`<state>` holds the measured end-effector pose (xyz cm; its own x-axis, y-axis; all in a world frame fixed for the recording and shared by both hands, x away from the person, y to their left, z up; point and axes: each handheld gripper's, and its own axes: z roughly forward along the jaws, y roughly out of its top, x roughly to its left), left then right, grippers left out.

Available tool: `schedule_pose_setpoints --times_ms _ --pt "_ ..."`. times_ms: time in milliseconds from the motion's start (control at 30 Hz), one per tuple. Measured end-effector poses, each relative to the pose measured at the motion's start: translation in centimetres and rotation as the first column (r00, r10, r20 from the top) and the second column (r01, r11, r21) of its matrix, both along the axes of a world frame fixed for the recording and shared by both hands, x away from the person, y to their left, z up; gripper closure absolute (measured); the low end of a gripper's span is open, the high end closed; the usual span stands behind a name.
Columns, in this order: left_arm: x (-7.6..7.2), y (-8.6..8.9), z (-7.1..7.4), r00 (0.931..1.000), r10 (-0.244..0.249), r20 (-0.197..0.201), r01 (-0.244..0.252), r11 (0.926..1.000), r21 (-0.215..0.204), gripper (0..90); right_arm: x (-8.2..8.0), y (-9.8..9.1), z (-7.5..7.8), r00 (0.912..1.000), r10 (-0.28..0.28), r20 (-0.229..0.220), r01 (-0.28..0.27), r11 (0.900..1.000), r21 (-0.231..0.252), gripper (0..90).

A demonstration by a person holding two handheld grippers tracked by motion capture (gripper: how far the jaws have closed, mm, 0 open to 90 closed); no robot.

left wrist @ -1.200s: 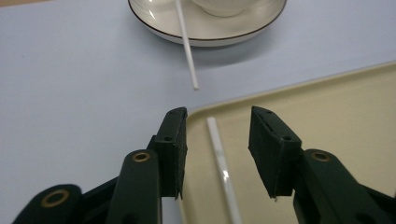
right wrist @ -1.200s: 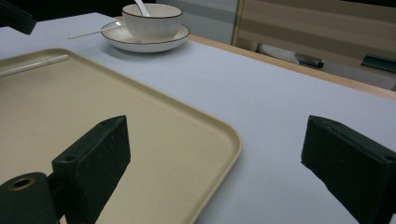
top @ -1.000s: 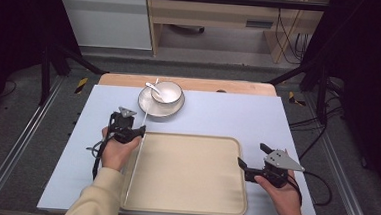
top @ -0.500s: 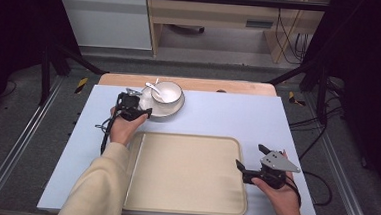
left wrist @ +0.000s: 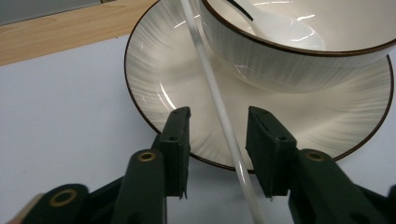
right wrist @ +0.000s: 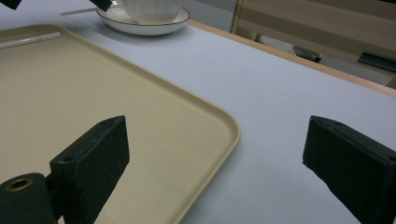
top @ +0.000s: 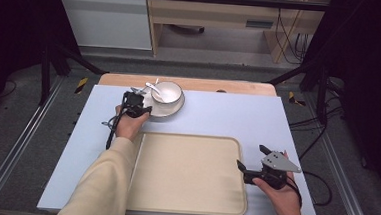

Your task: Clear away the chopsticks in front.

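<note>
The high view looked down and forward over the whole pale blue table [top: 228,115]. The left gripper view sat very close, facing the white ribbed saucer [left wrist: 154,70] just beyond its jaws. The right gripper view looked low across the beige plastic tray [right wrist: 93,93]; that saucer [right wrist: 140,23] appeared far ahead.
</note>
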<state>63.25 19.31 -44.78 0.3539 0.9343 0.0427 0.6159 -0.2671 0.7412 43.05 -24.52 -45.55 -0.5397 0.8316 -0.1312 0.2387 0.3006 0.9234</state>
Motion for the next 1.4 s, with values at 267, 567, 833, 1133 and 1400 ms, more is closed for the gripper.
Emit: schedule_pose_setpoints --times_ms 267,567,833,1133,1400 --pt "0.4 -0.5 -0.7 1.0000 0.002 0.002 -0.002 1.0000 0.006 69.7 0.0 0.1 0.0 1.0000 0.003 -0.003 -0.003 1.0000 0.002 7.3" --pt "0.5 -0.6 -0.9 0.9984 0.056 0.003 -0.056 0.9984 0.005 83.6 0.1 0.1 -0.1 1.0000 0.004 -0.004 -0.004 1.0000 0.003 7.3" --pt "-0.2 -0.1 -0.1 0.9949 0.099 0.021 -0.099 0.9950 -0.009 85.1 0.0 0.1 -0.1 1.0000 0.005 -0.006 -0.005 1.0000 0.001 7.4" --pt "-2.2 2.2 1.7 0.9864 0.163 0.024 -0.161 0.9851 -0.060 85.2 0.0 0.0 -0.1 1.0000 0.001 -0.006 -0.001 1.0000 0.008 7.3" --pt "-3.9 3.5 1.9 0.9808 0.194 0.014 -0.192 0.9761 -0.102 85.1 -0.1 -0.2 0.1 1.0000 0.001 -0.005 -0.001 0.9999 0.013 6.5"
